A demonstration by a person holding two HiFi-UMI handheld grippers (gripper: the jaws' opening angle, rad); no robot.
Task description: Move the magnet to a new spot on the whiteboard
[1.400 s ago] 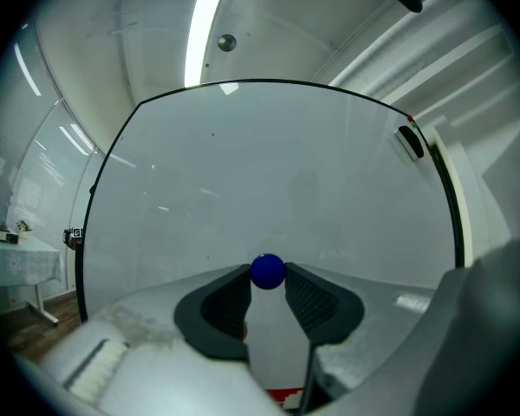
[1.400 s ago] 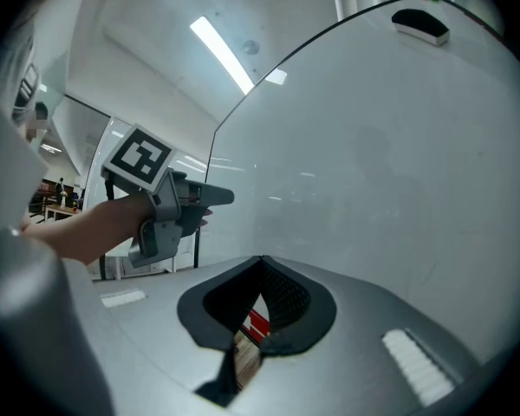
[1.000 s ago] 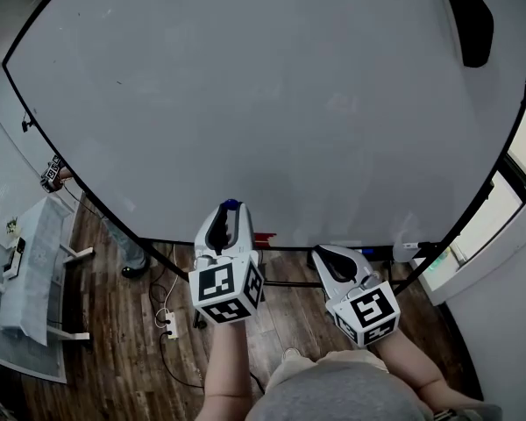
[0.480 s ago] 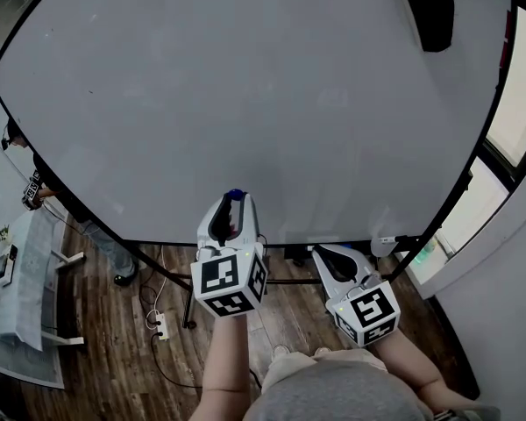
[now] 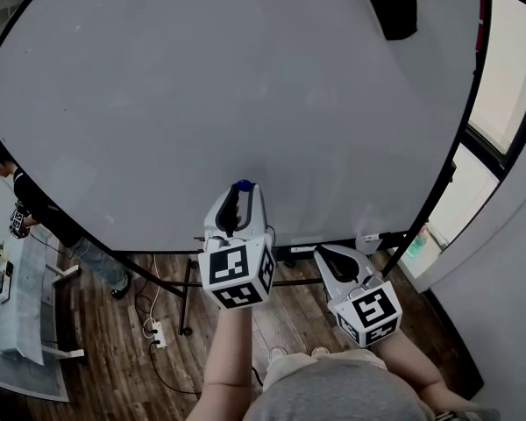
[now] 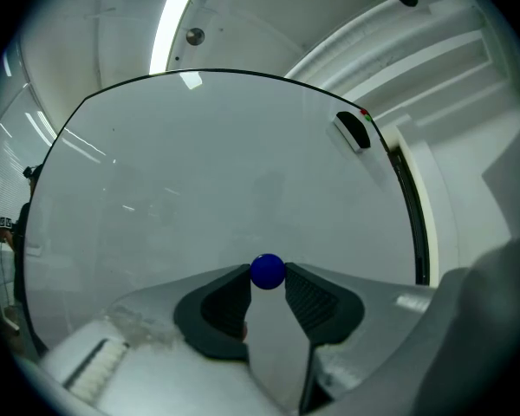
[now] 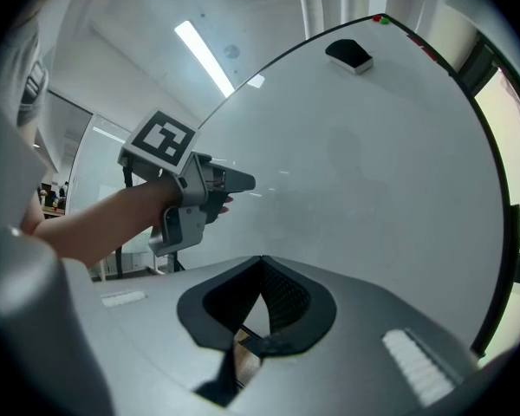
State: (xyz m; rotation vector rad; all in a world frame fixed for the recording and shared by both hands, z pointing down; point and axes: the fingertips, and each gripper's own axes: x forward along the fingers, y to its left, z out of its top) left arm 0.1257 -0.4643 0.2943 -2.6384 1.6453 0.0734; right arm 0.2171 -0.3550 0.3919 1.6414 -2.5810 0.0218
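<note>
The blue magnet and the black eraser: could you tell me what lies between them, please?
Only bare whiteboard; the left gripper view shows plain white surface from the magnet up to the eraser.

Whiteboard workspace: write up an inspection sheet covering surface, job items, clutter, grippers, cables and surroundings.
Surface: whiteboard upright on a stand, no writing seen.
Job's things: blue magnet pinched at the jaw tips of the left gripper; contact with the board cannot be told.
Clutter: black eraser near the board's top right corner.
Grippers: left shut on the magnet; right gripper shut, empty.
Cables: power strip with cord on the floor below the board.
Surroundings: wooden floor, a person at left, window at right.
</note>
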